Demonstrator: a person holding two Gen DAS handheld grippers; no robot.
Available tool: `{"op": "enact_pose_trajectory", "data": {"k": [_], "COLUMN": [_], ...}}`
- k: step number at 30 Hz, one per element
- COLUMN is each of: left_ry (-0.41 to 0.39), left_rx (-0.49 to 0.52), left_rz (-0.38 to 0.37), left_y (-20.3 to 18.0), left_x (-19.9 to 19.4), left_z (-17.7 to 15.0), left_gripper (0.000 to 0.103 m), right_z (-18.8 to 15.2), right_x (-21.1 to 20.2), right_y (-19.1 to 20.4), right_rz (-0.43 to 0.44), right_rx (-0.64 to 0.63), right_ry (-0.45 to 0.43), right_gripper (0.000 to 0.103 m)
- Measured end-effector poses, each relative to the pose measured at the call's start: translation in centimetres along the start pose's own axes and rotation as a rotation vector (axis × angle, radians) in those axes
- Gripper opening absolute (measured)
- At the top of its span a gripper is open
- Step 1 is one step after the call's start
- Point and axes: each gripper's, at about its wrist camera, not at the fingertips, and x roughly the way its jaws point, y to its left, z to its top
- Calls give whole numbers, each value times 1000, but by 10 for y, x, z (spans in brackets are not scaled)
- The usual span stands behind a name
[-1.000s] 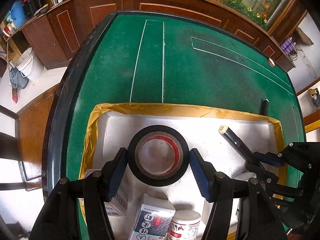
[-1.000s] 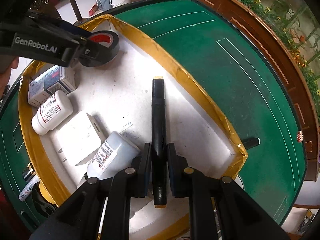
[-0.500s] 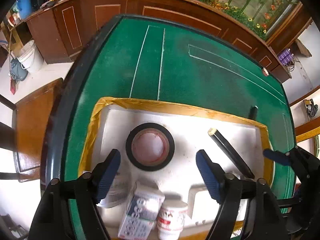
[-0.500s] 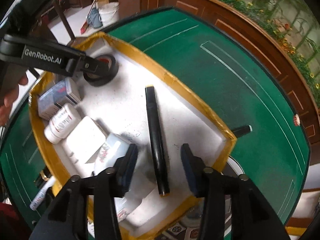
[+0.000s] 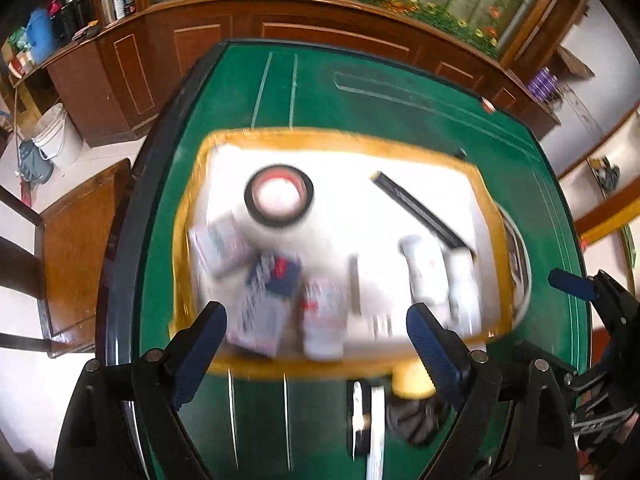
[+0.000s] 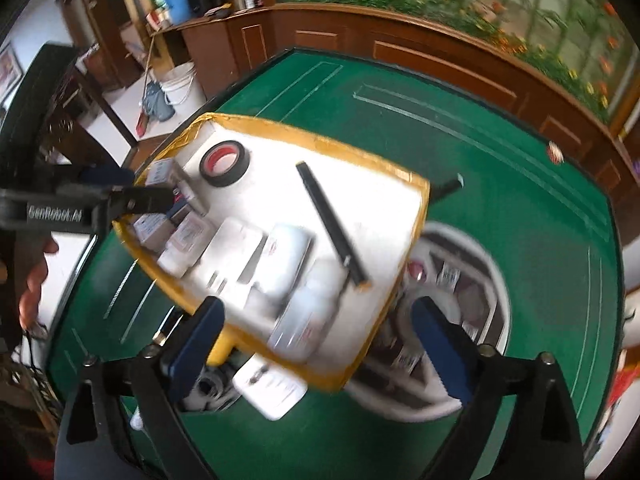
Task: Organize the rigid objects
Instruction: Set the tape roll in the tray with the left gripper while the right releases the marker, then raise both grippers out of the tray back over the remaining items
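A white box with a yellow taped rim sits on the green table. Inside it lie a black roll of tape, a black marker, white bottles and small cartons. My left gripper hangs above the box's near edge, its jaws still opening with nothing between them. High over the box's near corner, my right gripper has jaws spreading wide, nothing held. The left gripper also shows at the left of the right wrist view.
A round white tray of small items lies right of the box. Pens and a flat white pack rest on the felt near me. Another marker lies behind the box. Wooden cabinets ring the table; a chair stands left.
Left gripper let go of the tape roll, widened and pulled back and up. Right gripper released the black marker, opened wide, rolled and rose; both items stay in the box.
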Motion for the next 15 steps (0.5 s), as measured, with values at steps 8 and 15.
{"op": "enact_pose_trajectory", "data": {"k": [8,15], "left_ry": [46,109], "left_rx": [43,45], "left_rz": [-42,-69], "left_y": [-9,-5], "left_x": [-14,-10], "left_z": [-54,-100], "left_gripper": [95,96], "right_z": [-64,-111], "right_x": [-12,-11], "right_y": [-1,-3], "right_rz": [28,19], "right_rx": [176,309], "right_ry": [44,76], "right_gripper": [103,103]}}
